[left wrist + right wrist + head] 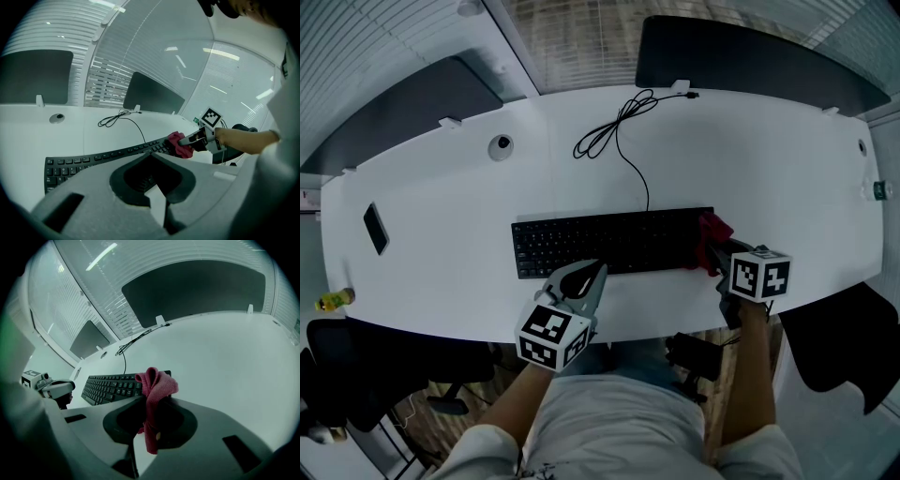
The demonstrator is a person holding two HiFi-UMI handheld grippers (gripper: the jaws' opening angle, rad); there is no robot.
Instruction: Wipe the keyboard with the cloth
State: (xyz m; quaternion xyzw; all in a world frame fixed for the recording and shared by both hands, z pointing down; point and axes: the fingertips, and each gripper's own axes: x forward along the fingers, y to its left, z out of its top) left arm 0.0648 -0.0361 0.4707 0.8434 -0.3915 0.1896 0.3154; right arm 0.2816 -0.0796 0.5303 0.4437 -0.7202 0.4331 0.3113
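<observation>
A black keyboard (609,242) lies across the middle of the white table (441,197). My right gripper (710,251) is shut on a red cloth (714,230), which bunches at the keyboard's right end. In the right gripper view the cloth (154,390) sticks up from between the closed jaws, with the keyboard (110,387) just beyond. My left gripper (586,278) hovers at the keyboard's front edge, jaws together and holding nothing. The left gripper view shows the keyboard (108,157), the cloth (180,143) and the right gripper (190,140) at its far end.
The keyboard's black cable (619,127) coils toward the table's back edge. A dark phone (376,228) lies at the left, a round grommet (500,146) behind it. A yellow-green bottle (334,300) sits at the left front edge. Dark chairs (839,342) stand around the table.
</observation>
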